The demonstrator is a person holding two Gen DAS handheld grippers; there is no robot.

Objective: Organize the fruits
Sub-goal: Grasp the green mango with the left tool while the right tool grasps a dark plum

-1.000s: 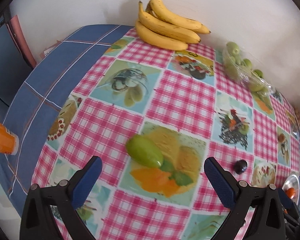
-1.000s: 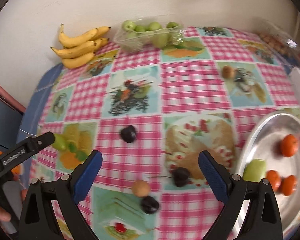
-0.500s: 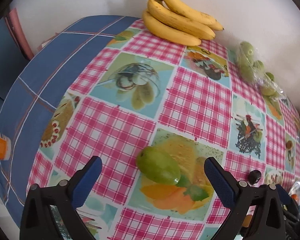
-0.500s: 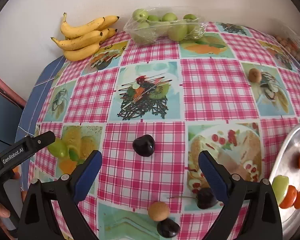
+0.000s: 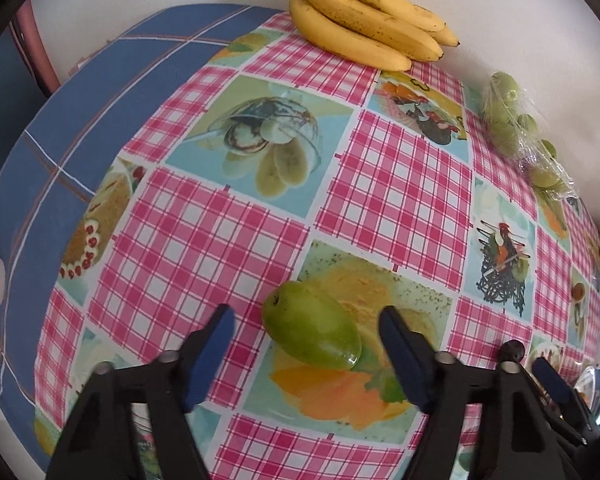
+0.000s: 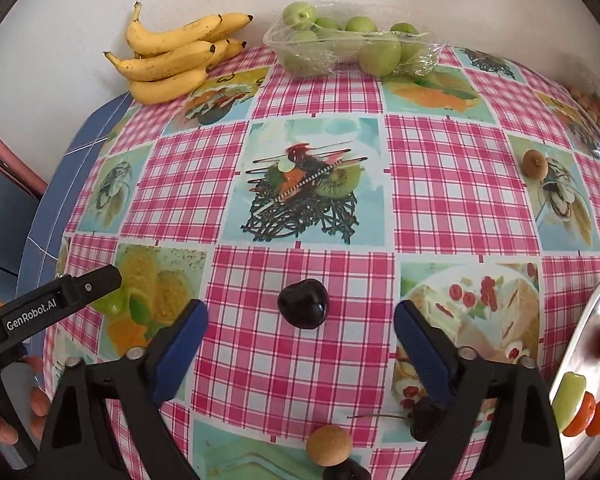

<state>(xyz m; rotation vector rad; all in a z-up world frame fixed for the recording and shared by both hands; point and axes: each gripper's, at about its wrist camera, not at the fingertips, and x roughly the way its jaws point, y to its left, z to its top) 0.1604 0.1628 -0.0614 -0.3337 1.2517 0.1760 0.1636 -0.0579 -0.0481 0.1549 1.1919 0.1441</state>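
- Fruits lie loose on the checked tablecloth [image 6: 452,184]; two of them sit right between the grippers.
- Left gripper [image 5: 306,330]: jaws closing around the green fruit [image 5: 312,326], which lies on the cloth between the pads; gaps show on both sides, so nothing is gripped yet.
- Right gripper [image 6: 300,330]: jaws closing likewise, with the dark cherry [image 6: 303,303] between them and just ahead of the pad tips, untouched.
- Further out: a brown round fruit [image 6: 329,445] and another dark one lie near the right gripper's base; the metal tray [image 6: 596,312] at the right edge holds orange fruits and a green piece.
- Far side by the wall: bananas [image 6: 172,60] and a wrapped pack of green fruits [image 6: 348,44].
- Step in hand, as I judge it: a two-handed pick-up.
- Next, each gripper probably needs to sink a little and pinch gently; both fruits are round and may roll.
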